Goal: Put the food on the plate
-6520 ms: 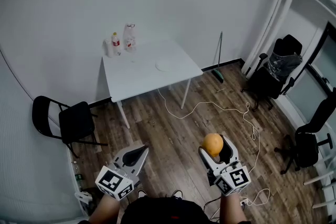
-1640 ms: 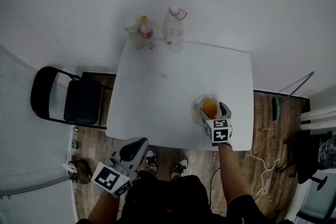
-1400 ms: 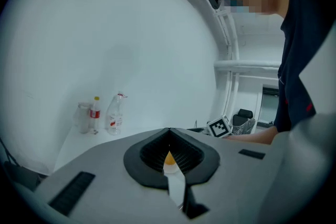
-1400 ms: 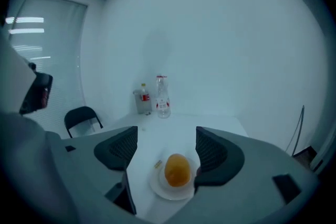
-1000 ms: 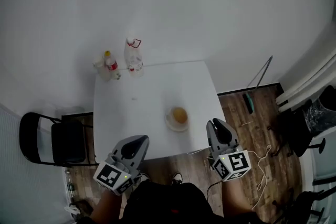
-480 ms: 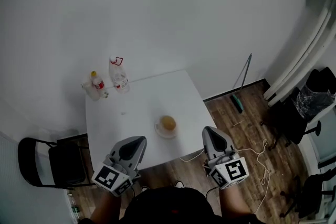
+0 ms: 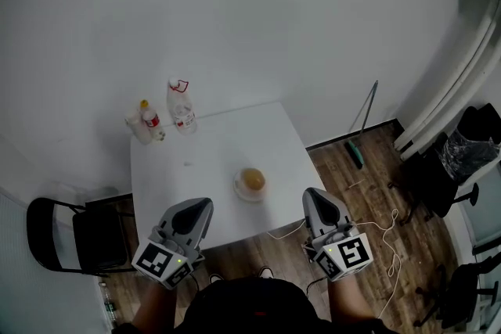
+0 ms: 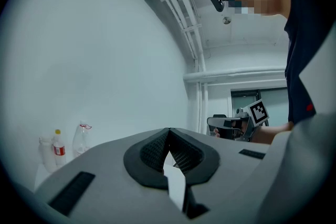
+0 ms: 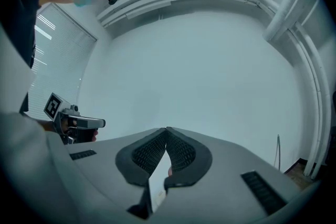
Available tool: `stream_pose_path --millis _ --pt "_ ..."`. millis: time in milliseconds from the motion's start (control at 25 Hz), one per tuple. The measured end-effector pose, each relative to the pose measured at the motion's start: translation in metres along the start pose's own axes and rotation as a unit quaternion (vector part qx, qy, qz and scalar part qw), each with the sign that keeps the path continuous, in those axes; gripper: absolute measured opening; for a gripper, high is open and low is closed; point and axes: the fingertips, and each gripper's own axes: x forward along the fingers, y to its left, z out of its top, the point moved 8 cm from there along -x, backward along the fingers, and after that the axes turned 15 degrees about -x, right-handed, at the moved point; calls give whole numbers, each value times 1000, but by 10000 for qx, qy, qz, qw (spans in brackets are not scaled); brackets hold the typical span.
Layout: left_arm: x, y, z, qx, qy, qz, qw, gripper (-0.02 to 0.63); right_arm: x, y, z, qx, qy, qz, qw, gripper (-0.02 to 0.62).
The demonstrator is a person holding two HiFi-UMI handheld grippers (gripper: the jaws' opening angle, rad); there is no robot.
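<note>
Nearest, the left gripper point(image 7: 197, 207) and the right gripper point(image 7: 316, 196) are held short of the white table point(image 7: 196, 168), each with its jaws pressed together on nothing. Beyond them the orange point(image 7: 252, 179) sits on the plate point(image 7: 239, 191), clear of both. Bottles point(image 7: 181, 107) stand at the table's far corner.

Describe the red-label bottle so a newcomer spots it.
Find the white table by the wall; three bottles stand at its far left corner. The red-label bottle is the middle one, between a pale bottle and a large clear bottle; it alone has a yellow cap.
</note>
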Motion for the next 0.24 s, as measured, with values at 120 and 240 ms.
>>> stream_pose_path --millis 120,240 --pt "-7 2 -4 -12 22 86 10000 20 3 5 -2 -15 16 72 10000 21" --pt "-11 2 -7 -22 24 90 10000 20 6 8 -5 -68 80 98 9999 21"
